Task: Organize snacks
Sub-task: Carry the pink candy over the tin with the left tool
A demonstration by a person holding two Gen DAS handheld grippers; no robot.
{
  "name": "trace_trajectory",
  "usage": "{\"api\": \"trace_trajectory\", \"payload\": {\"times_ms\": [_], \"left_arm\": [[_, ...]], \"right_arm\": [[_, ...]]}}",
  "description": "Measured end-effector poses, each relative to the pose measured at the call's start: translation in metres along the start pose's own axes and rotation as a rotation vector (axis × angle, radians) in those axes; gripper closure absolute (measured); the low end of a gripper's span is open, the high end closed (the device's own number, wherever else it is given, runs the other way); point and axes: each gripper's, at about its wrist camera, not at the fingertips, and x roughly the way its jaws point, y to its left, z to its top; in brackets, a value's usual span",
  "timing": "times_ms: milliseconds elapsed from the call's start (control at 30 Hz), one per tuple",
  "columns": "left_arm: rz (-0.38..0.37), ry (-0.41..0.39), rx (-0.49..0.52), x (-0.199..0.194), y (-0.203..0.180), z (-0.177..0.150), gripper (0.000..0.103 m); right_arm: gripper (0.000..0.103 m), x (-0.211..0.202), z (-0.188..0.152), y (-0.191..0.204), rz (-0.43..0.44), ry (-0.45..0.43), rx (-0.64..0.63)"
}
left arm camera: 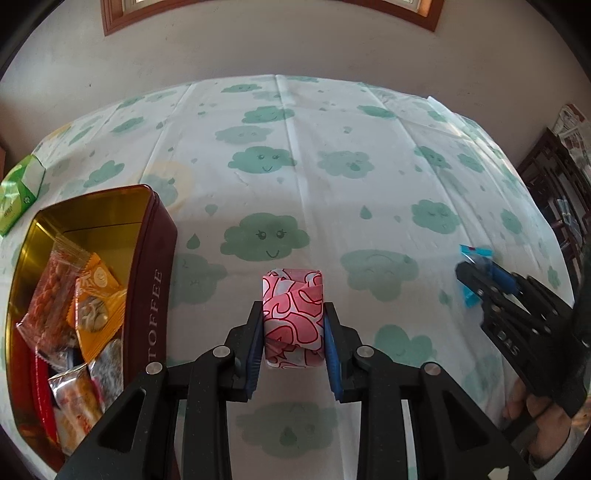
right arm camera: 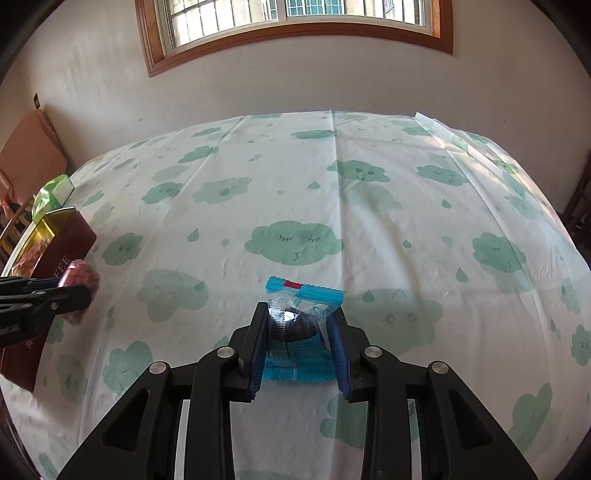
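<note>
1. Nearest the left wrist camera, a pink-and-white patterned snack packet [left arm camera: 293, 317] is clamped between the blue pads of the left gripper [left arm camera: 293, 325], with both pads pressed against its sides.
2. Likewise, in the right wrist view, a blue-wrapped snack with a dark round piece inside [right arm camera: 301, 325] is pinched by the right gripper [right arm camera: 300, 332], whose pads are closed on the clear middle of the wrapper.
3. Both packets are seen low over the cloud-print tablecloth [left arm camera: 295, 166]; whether they are touching it cannot be told.
4. Just to the left of the left gripper, a maroon tin lettered "TOFFEE" [left arm camera: 151, 295] is seen lying open, its gold interior partly filled with snack packets, among them an orange packet [left arm camera: 98, 314] and a reddish clear one [left arm camera: 51, 291].
5. Beyond the tin, at the table's far left edge, a green pack [left arm camera: 20, 195] is seen.
6. Farther back, the pale wall [right arm camera: 295, 81] is met by the table's far edge, and a wood-framed window [right arm camera: 295, 22] is set above it.
</note>
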Motion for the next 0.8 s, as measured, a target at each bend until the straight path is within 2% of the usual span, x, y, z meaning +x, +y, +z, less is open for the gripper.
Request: {"api": "trace_trajectory", "payload": {"times_ms": [533,800], "left_arm": [[-0.009,-0.049,0.037,-0.045,0.0,-0.016,0.077],[0.01,-0.09,0.032,-0.067,0.014,-0.015,0.077]], "right_arm": [[0.07,0.002,0.0,0.008,-0.052,0.008,-0.045],[0.07,0.002,0.0,0.009,-0.061,0.008,-0.052]]}}
